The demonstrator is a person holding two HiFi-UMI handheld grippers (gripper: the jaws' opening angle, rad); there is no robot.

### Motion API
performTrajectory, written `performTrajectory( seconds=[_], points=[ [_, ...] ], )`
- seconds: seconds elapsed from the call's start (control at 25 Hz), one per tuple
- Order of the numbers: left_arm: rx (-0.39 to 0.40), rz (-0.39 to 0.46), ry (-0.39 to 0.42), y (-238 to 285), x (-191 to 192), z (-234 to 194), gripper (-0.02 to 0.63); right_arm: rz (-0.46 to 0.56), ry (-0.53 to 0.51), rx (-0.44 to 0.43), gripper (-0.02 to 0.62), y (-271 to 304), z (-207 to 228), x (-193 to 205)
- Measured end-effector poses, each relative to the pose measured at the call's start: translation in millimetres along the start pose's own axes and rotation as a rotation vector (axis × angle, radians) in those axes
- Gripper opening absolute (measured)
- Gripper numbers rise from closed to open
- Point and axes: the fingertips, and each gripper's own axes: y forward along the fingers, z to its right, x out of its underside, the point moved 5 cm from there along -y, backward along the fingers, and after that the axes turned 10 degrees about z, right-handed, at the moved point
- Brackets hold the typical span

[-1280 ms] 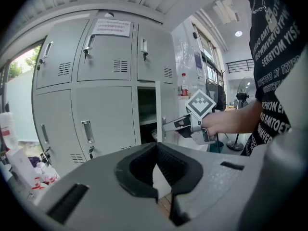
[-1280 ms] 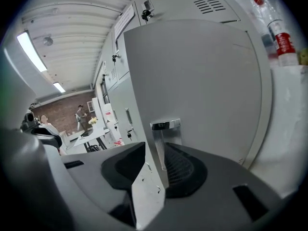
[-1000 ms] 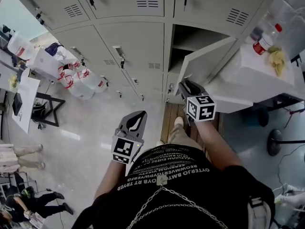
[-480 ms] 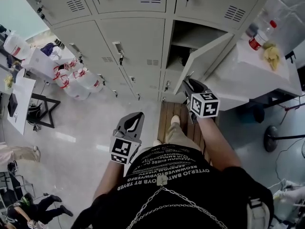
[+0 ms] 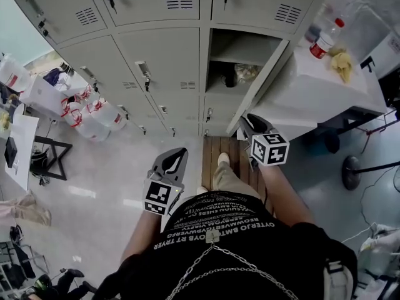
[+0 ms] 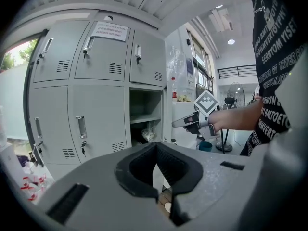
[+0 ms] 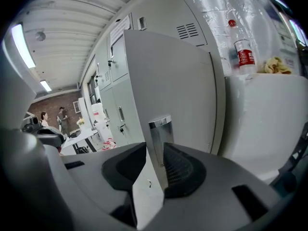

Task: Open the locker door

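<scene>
Right gripper: Your right gripper (image 5: 249, 122) is clenched on the chrome door handle (image 7: 160, 134). The handle stands upright between the two jaws, at the free edge of the door.
Left gripper: Your left gripper (image 5: 180, 155) is released. Its jaws stand slightly apart with nothing between them. It hangs in front of your torso, well apart from the lockers.
Locker door: The locker door (image 5: 262, 85) is swung wide open to your right. Its hinged edge is at the compartment, its free edge points toward you, and it stands near the white cabinet (image 5: 312, 89).
Compartment: The open compartment (image 5: 220, 74) shows a shelf (image 5: 240, 59), with a crumpled pale item (image 5: 247, 74) lying below it.
Cabinet top: A bottle (image 5: 322, 39) with a red cap and red label stands upright. A yellow crumpled item (image 5: 342, 64) lies just beside it.
Neighbouring lockers: The closed lockers (image 5: 165, 58) to the left have keys (image 5: 147, 85) hanging from their locks.
</scene>
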Motion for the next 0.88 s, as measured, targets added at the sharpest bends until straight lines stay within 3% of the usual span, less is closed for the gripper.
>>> performTrajectory(
  seconds=[0.76,0.88],
  points=[
    [0.115,0.027,0.02,21.5,-15.2,27.7,-0.001,0.01,0.045,0.16,0.116,-69.4,46.7,14.3],
    [0.106,0.041,0.03,19.1,-23.4,27.4,0.0,0.032,0.049,0.133,0.079,-76.4,45.0,14.3]
  ],
)
